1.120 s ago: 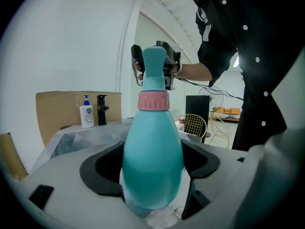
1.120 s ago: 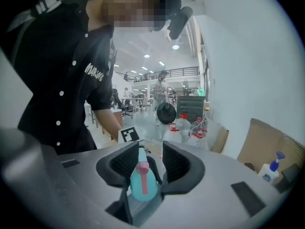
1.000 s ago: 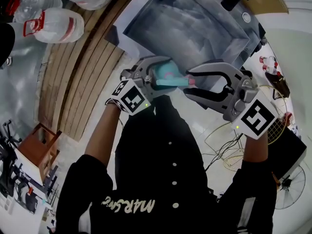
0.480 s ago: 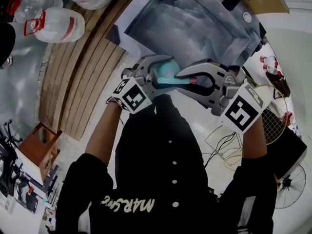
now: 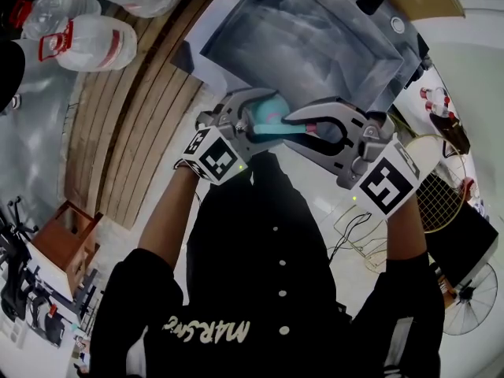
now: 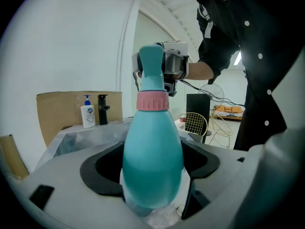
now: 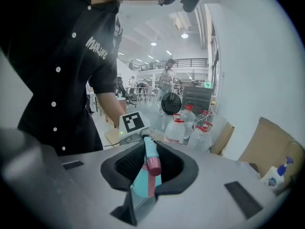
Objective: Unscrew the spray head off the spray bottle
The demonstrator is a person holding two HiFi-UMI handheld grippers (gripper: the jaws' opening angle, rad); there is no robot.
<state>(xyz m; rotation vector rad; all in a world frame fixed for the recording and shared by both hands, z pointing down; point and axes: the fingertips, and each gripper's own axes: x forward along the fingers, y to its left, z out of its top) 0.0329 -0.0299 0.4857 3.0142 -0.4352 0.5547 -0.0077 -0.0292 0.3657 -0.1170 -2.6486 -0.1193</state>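
Since a second ago the right tongs (image 7: 148,173) have slid in toward the left tongs (image 6: 152,175), and their marker cube (image 5: 386,186) now sits nearer the person's chest; the left tongs have kept their place. The right jaws have just been closing, with a slight easing at the end. The spray head (image 7: 150,149) stands between them, and we see the dark pads shut on it, with the pink collar (image 7: 153,166) just at their near edge.

The left tongs are clenched on the belly of the teal spray bottle (image 6: 152,151), pads pressed to either flank. Its neck, collar and head rise clear of them toward the right tongs. In the head view the bottle lies roughly level, bridging the two tongs. It is held in the air before the person's dark shirt, just short of the near rim of a plastic-lined basin (image 5: 220,30).

Beyond the bottle, in the left gripper view, a pump bottle (image 6: 87,112) stands at the basin's far side in front of a sheet of cardboard (image 6: 57,109). Water jugs (image 5: 90,42) with red caps and handles lie well apart at the upper left of the head view
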